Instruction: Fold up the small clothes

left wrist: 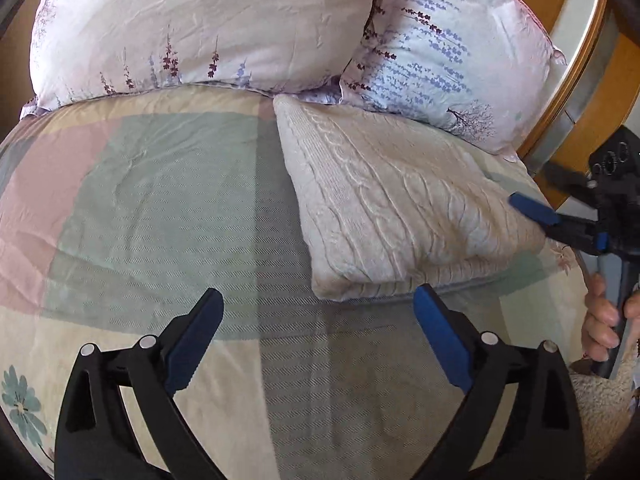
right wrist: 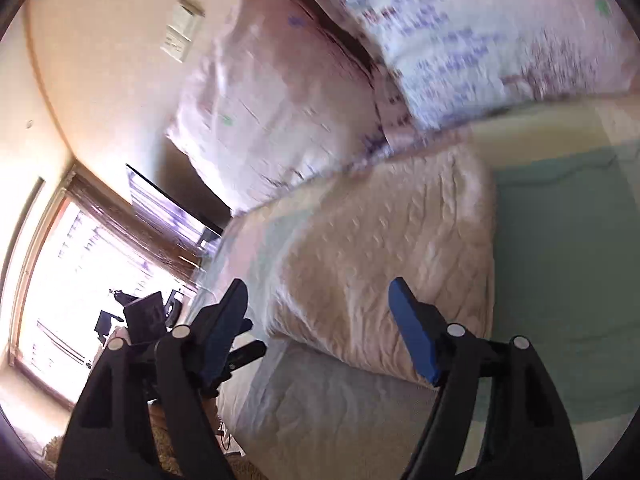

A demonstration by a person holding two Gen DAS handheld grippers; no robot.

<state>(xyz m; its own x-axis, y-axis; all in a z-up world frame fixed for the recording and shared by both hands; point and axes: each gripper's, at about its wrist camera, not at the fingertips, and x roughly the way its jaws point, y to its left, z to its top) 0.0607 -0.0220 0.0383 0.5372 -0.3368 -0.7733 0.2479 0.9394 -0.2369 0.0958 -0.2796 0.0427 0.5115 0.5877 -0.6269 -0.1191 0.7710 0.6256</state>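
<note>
A cream cable-knit garment (left wrist: 396, 204) lies folded into a rectangle on the bed, at the right below the pillows. It also shows in the right wrist view (right wrist: 384, 264), blurred. My left gripper (left wrist: 320, 332) is open and empty, just in front of the garment's near edge. My right gripper (right wrist: 320, 328) is open and empty, hovering at the garment's right edge. In the left wrist view only one blue fingertip (left wrist: 532, 208) of the right gripper shows, over that edge.
Two floral pillows (left wrist: 208, 24) (left wrist: 448, 52) lean at the head of the bed. The bedspread (left wrist: 160, 208) has pastel patches. A wooden headboard (left wrist: 600, 92) is at the right. A bright window (right wrist: 72, 272) and a wall (right wrist: 108, 56) show in the right wrist view.
</note>
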